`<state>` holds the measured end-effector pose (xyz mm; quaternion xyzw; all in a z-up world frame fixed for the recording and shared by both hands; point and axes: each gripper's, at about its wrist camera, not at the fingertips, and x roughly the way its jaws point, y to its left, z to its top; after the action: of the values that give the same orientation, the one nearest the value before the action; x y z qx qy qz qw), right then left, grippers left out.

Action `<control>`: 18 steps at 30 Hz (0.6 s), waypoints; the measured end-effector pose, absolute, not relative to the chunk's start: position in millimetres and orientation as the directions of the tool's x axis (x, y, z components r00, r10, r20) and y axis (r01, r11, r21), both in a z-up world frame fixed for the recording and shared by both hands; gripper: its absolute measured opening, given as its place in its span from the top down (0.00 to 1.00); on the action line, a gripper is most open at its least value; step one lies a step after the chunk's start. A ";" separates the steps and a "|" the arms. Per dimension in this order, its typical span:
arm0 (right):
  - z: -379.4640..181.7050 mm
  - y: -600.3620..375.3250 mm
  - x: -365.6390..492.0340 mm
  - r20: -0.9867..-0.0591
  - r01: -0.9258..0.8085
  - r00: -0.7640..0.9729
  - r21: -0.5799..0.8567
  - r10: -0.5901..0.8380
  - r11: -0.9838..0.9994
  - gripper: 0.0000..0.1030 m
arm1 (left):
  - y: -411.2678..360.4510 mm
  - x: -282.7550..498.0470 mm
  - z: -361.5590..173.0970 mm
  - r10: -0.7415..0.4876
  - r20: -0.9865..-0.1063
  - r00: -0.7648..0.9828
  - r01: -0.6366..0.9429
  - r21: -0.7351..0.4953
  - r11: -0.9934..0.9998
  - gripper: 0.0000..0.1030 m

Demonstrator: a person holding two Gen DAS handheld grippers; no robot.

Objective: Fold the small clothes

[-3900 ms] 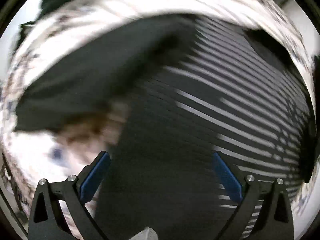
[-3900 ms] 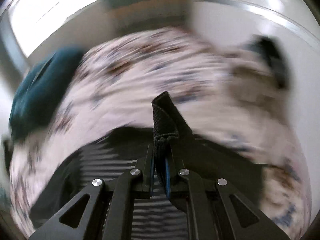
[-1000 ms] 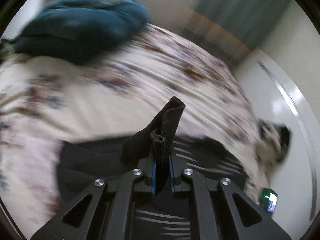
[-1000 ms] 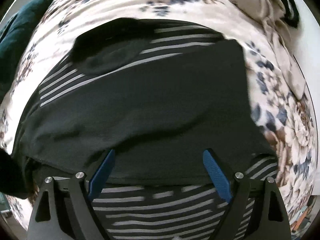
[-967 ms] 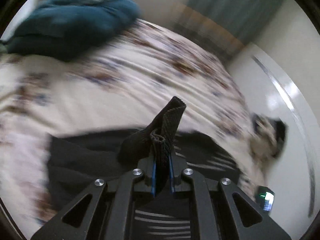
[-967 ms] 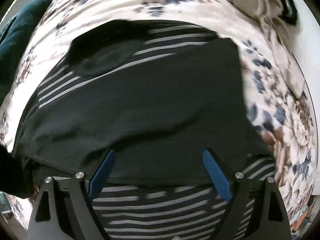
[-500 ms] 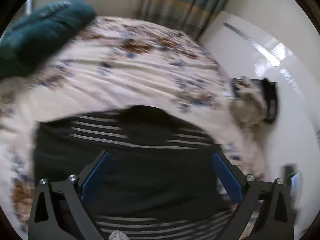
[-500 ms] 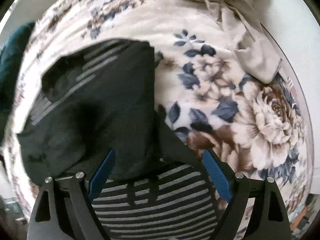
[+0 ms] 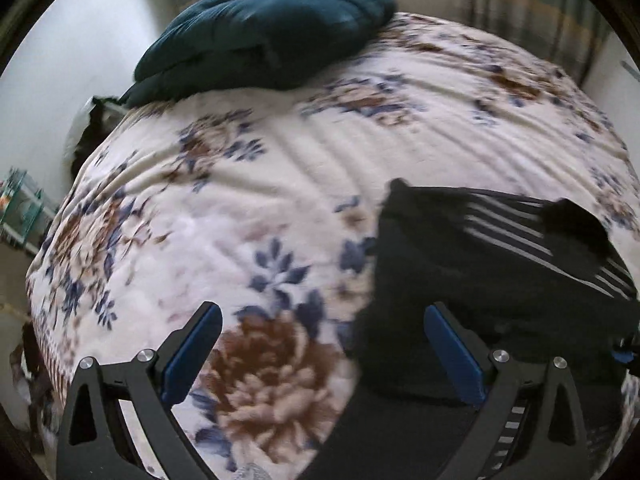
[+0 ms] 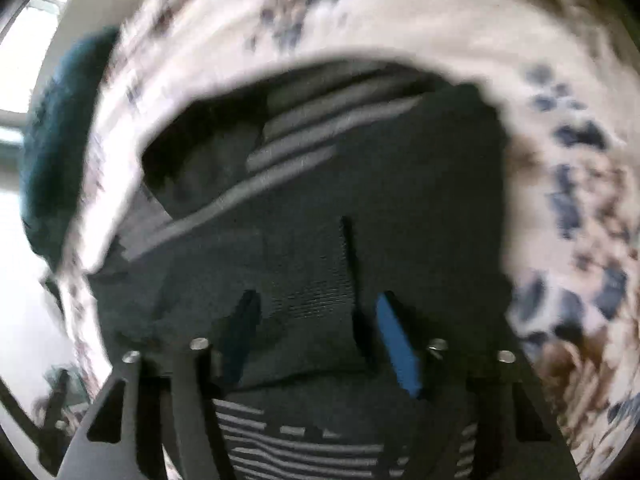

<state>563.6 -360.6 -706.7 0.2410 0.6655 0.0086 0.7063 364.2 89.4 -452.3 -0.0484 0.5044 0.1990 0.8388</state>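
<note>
- Wide bed (image 9: 280, 168) under a cream floral cover with brown and blue blooms, rippled into soft creases across the middle
- Dark teal quilt (image 9: 264, 28) bunched at the far end of the bed, resting on the cover; seen again as a blurred teal patch (image 10: 56, 152) at the left edge of the right wrist view
- Black garment with grey stripes (image 9: 500, 264) spread flat on the near right part of the bed, a plain black panel lying across the striped part, stripes showing at the far edge and again at the near edge
- Same garment (image 10: 340, 184) filling the centre of the right wrist view, floral cover around it on three sides, whole view smeared by motion
- Left gripper (image 9: 320, 352) with blue-padded fingers (image 9: 192, 352) spread wide and holding nothing, left finger over a brown flower on the cover, right finger over the garment's left edge
- Right gripper (image 10: 316, 320) low over the garment, fingers (image 10: 396, 344) partly apart with a raised ridge of black knit fabric between them; contact with the pads too blurred to tell
- Pale wall (image 9: 48, 60) beyond the bed on the left, striped green and yellow curtain (image 9: 532, 16) at the far right corner
- Small green rack (image 9: 20, 208) beside the bed at the left edge, contents too small to make out
</note>
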 end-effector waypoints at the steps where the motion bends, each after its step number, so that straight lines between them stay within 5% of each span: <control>1: -708.2 -354.9 564.3 -0.948 0.294 0.109 0.317 0.298 0.901 0.94 | 94.0 365.3 -454.1 0.289 -0.868 0.403 -0.398 0.118 0.910 0.00; 9: -644.7 -387.4 537.4 -0.959 0.347 0.255 0.211 0.125 0.914 0.95 | 107.6 399.7 -466.4 0.243 -0.884 0.399 -0.416 0.062 0.907 0.00; 18: -670.4 -437.1 546.3 -0.988 0.402 0.138 0.126 0.076 0.907 0.94 | 64.7 472.9 -521.8 0.199 -0.915 0.352 -0.221 0.126 0.967 0.00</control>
<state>546.3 -437.1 -670.4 0.1848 0.6470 -0.1115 0.7313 472.9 64.7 -521.8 -0.0099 0.5549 0.1278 0.8220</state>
